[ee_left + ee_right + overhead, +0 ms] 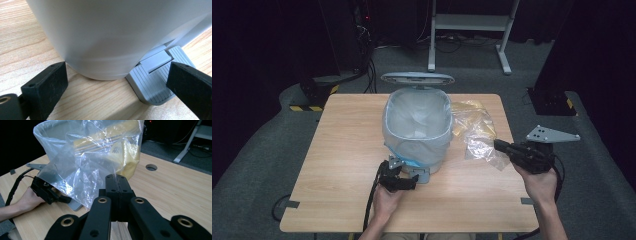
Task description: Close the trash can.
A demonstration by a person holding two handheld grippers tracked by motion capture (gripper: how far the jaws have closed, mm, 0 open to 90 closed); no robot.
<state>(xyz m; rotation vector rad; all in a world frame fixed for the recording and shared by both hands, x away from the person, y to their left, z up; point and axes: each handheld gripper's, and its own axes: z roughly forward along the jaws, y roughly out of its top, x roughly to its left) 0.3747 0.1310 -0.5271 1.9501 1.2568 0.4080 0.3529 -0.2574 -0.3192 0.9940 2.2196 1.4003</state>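
Note:
A white pedal bin (417,125) with a clear liner stands mid-table, its lid (417,78) raised at the back. My left gripper (401,179) is open at the bin's foot. In the left gripper view the bin's wall (107,37) sits between the jaws, and one jaw lies over the grey pedal (152,85). My right gripper (502,146) is shut on a crumpled clear plastic bag (481,146), held just above the table right of the bin. The right gripper view has the bag (82,172) hanging from the shut tips (116,178).
A yellow packet in plastic (472,119) lies on the table behind the clear bag, beside the bin. The table (342,150) has a cable hole (151,167) near its far right. Dark stands and a white frame (472,22) are beyond it.

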